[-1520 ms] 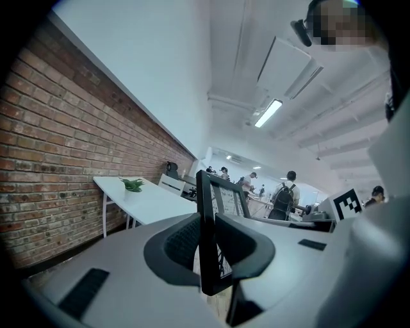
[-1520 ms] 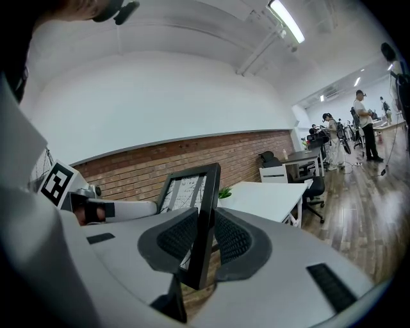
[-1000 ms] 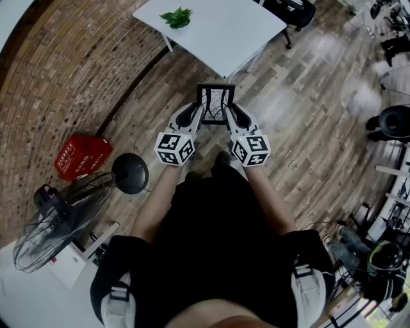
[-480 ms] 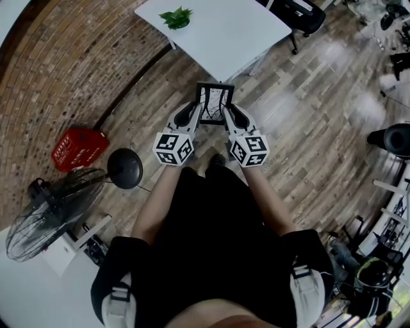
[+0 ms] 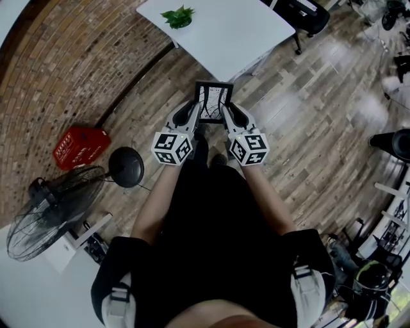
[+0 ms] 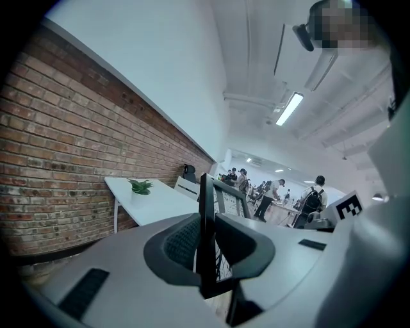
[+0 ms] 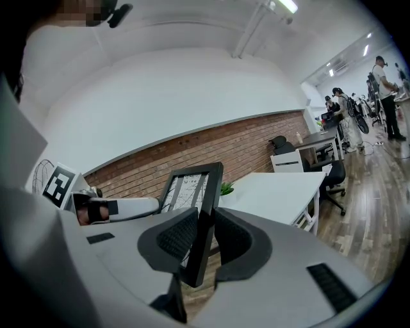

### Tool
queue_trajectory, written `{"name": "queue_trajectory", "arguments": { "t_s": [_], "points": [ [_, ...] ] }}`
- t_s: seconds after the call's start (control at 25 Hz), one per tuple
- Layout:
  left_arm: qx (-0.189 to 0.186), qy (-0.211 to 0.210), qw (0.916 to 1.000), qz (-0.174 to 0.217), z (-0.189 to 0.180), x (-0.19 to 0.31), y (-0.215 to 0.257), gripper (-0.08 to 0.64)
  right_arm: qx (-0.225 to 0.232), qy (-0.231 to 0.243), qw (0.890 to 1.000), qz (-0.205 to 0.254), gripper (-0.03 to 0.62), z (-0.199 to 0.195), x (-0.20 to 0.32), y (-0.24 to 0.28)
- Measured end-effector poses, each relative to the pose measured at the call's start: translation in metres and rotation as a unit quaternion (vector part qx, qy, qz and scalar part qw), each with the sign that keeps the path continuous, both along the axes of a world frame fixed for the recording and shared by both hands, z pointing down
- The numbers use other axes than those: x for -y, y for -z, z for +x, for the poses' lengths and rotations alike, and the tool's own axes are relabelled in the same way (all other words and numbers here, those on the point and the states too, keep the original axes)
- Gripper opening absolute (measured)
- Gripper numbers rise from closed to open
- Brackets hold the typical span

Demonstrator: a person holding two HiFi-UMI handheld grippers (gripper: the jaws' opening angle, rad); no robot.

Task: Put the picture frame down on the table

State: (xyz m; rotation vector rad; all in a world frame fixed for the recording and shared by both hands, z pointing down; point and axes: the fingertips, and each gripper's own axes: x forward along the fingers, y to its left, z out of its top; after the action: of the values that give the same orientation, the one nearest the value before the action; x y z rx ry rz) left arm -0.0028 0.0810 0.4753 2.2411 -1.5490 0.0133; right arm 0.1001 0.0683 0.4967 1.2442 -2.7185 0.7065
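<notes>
Black-rimmed, the picture frame (image 5: 213,102) is held in the air over the wooden floor (image 5: 301,128), near the white table (image 5: 243,38) but not on it. The left gripper (image 5: 196,114) pinches the frame's left edge between its jaws, and the right gripper (image 5: 229,114) pinches the right edge likewise. A green plant (image 5: 177,17) sits on the table's far side.

The picture frame (image 5: 213,102) is black around a white sheet with dark lines. Beyond it the table (image 5: 237,32) is white, the plant (image 5: 177,17) green; the basket (image 5: 78,147) is red.
</notes>
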Motion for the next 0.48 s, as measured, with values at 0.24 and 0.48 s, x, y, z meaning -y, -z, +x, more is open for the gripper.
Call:
{"name": "queue_trajectory", "arguments": {
  "t_s": [0.24,0.48],
  "points": [
    [-0.005,0.001,1.0000,0.006,-0.007,0.017,0.004,0.081,-0.003,-0.003,1.000,0.005,0.078,-0.007,0.015,0.005],
    [-0.006,-0.007,0.9999,0.005,-0.016,0.034,0.001,0.081,-0.004,-0.013,1.000,0.003,0.078,-0.015,0.031,0.002]
  ]
}}
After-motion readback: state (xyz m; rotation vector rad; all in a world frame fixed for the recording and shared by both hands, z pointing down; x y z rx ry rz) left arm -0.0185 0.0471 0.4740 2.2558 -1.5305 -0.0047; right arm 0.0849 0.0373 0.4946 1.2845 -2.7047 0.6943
